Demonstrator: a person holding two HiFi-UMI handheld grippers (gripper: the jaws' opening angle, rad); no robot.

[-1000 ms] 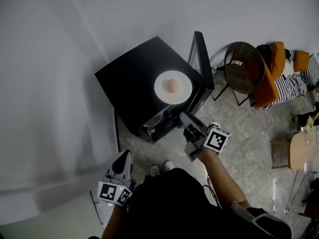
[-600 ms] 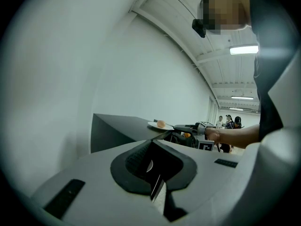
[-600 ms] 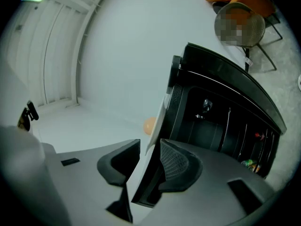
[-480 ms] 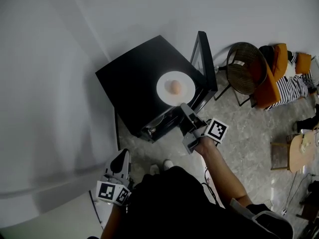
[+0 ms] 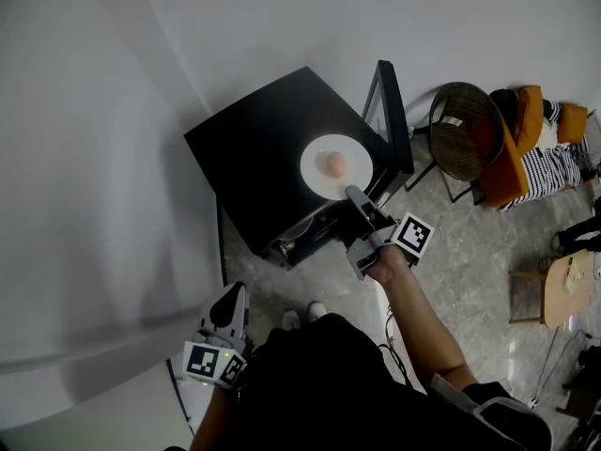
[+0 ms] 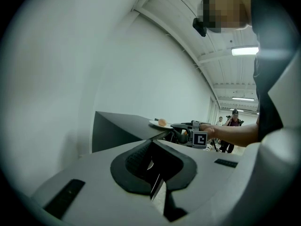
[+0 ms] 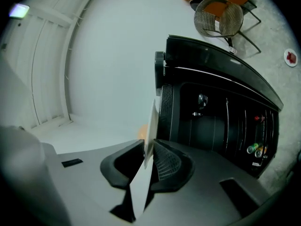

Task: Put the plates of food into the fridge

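Your plate [image 5: 335, 166] sits on the fridge [image 5: 254, 148], near its right edge. A chair [image 5: 462, 139] stands right of the open door [image 5: 394, 125].

Finding: a large open indoor workspace of the lab or studio kind, furnished with a few domestic pieces.

Evidence noted:
- A black mini fridge [image 5: 254, 144] stands directly on the floor [image 5: 470, 252] against a bare white wall [image 5: 94, 158]. Its door [image 5: 392, 120] is open, and bottles [image 7: 254, 149] show inside.
- The floor is pale polished stone, with a red marker [image 7: 291, 56] stuck on it.
- The ceiling [image 6: 207, 36] is high, white and beamed, and is lit by strip lights [image 6: 244, 51].
- The room runs far back, where people [image 6: 233, 121] stand.
- Loose furniture sits near the fridge: a round mesh chair [image 5: 460, 130], an orange seat [image 5: 507, 172] occupied by a person in a striped top [image 5: 554, 163], and a wooden table [image 5: 568, 285].
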